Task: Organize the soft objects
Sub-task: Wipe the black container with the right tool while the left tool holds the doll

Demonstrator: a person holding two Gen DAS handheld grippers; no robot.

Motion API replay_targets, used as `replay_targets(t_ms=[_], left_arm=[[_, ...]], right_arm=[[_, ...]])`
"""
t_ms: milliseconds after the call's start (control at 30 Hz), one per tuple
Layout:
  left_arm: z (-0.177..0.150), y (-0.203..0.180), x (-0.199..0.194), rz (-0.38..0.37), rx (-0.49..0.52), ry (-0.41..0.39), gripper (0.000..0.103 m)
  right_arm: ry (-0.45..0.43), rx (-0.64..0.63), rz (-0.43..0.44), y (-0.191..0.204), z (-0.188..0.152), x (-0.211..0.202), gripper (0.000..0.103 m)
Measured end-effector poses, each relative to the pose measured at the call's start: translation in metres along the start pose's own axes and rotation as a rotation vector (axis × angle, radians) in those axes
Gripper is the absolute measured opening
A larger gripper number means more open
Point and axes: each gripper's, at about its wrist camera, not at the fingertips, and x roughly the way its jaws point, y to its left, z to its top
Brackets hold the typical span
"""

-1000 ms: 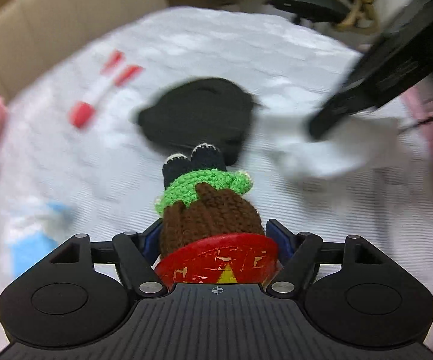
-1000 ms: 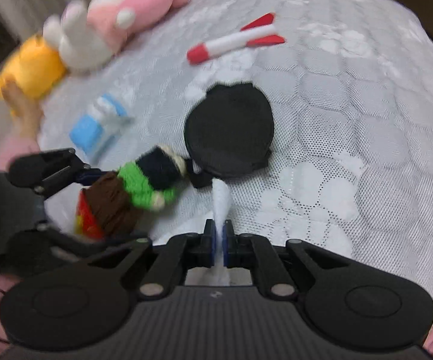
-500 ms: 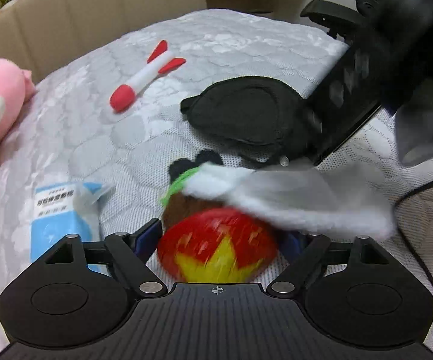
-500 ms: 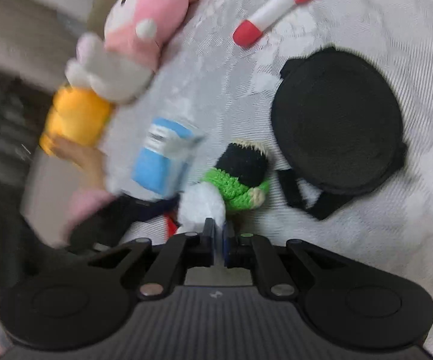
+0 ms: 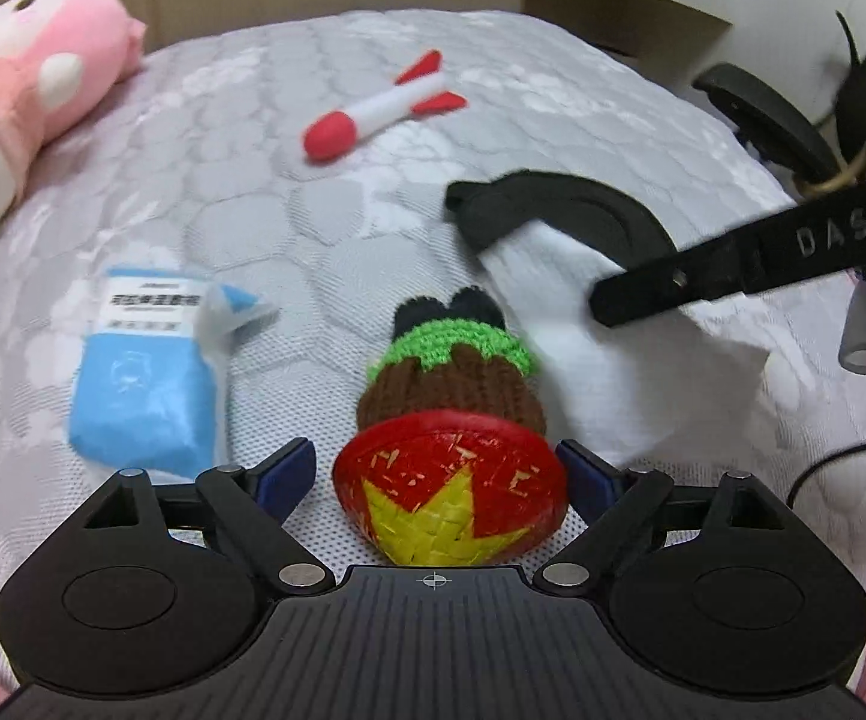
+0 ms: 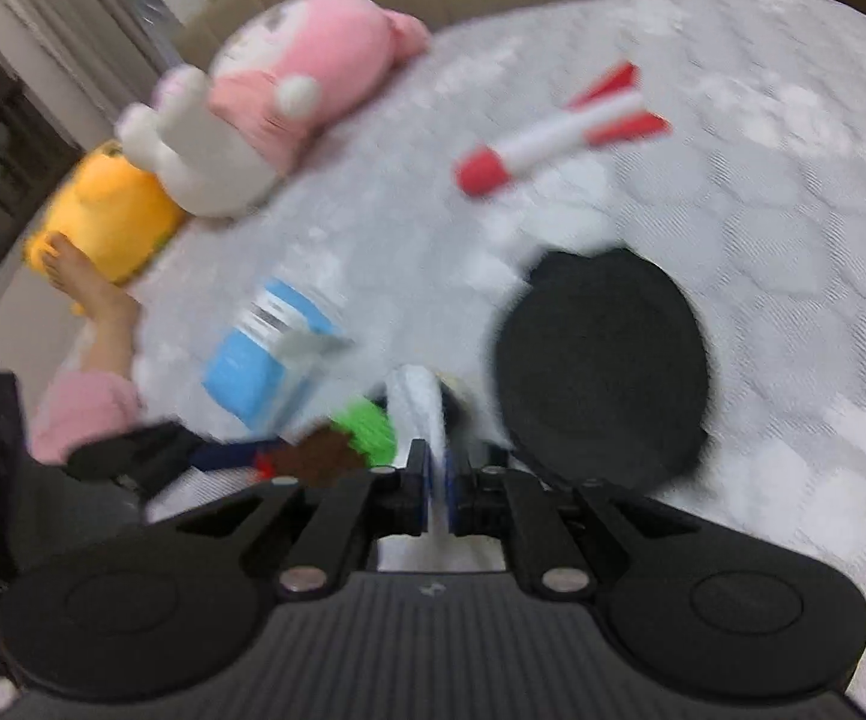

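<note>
Soft objects are spread over a bed [image 5: 583,96] covered in a pale quilted hexagon-patterned sheet. At the far left edge a large pink and white plush toy [image 5: 43,66] is laid on its side, and in the right wrist view an orange plush [image 6: 106,213] is seen just beside it, with a bare foot [image 6: 82,276] against it. A black round eye mask [image 6: 601,366] lies flat toward the right. A white cloth [image 5: 631,354] is draped partly over the mask's near edge; its edge is pinched between the closed fingers of the right gripper [image 6: 438,480]. A blue and white packet [image 5: 151,372] lies to the left, well apart from the mask. A red and white plush rocket [image 5: 382,108] lies farther back. Nearest the left wrist camera, a crocheted doll [image 5: 451,390] in brown, green and black, with a red hat bearing a yellow star, lies between the fingers of the left gripper [image 5: 436,468]. Its jaws have just been opening and are spread wide, with a gap seen on each side of the doll.
</note>
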Motion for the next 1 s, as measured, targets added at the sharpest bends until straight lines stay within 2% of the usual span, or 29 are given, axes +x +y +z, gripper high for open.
replay_targets(t_ms=[100, 167, 267, 433, 567, 633, 733, 767, 800, 833, 1000], left_arm=[[0.0, 0.006, -0.007, 0.008, -0.028, -0.004, 0.091], [0.0, 0.01, -0.012, 0.011, -0.044, -0.007, 0.091], [-0.001, 0.017, -0.024, 0.004, -0.061, -0.02, 0.091], [0.002, 0.024, -0.037, -0.069, -0.08, -0.023, 0.093], [0.013, 0.018, -0.025, -0.098, -0.086, 0.011, 0.093], [0.019, 0.009, -0.004, -0.073, -0.052, 0.063, 0.094], [0.023, -0.003, 0.026, 0.003, -0.002, 0.132, 0.093], [0.023, -0.005, 0.031, 0.02, -0.003, 0.135, 0.089], [0.023, -0.008, 0.034, 0.043, -0.006, 0.133, 0.076], [0.023, -0.009, 0.036, 0.058, -0.007, 0.13, 0.076], [0.029, -0.005, 0.03, 0.035, -0.022, 0.11, 0.075]], right_arm=[[0.03, 0.041, 0.091, 0.004, 0.007, 0.016, 0.006], [0.058, 0.047, 0.068, 0.005, 0.007, 0.027, 0.006], [0.054, -0.017, -0.008, 0.007, -0.002, 0.026, 0.006], [0.074, -0.03, -0.13, -0.015, -0.016, 0.009, 0.006], [0.053, -0.007, -0.136, -0.031, -0.026, -0.014, 0.006], [0.033, 0.024, -0.107, -0.036, -0.029, -0.027, 0.006], [-0.004, 0.067, -0.07, -0.041, -0.031, -0.044, 0.006], [-0.016, 0.078, -0.06, -0.042, -0.032, -0.05, 0.006], [-0.027, 0.085, -0.05, -0.043, -0.033, -0.054, 0.006], [-0.032, 0.092, -0.046, -0.045, -0.033, -0.058, 0.006], [-0.042, 0.105, -0.05, -0.052, -0.03, -0.064, 0.006]])
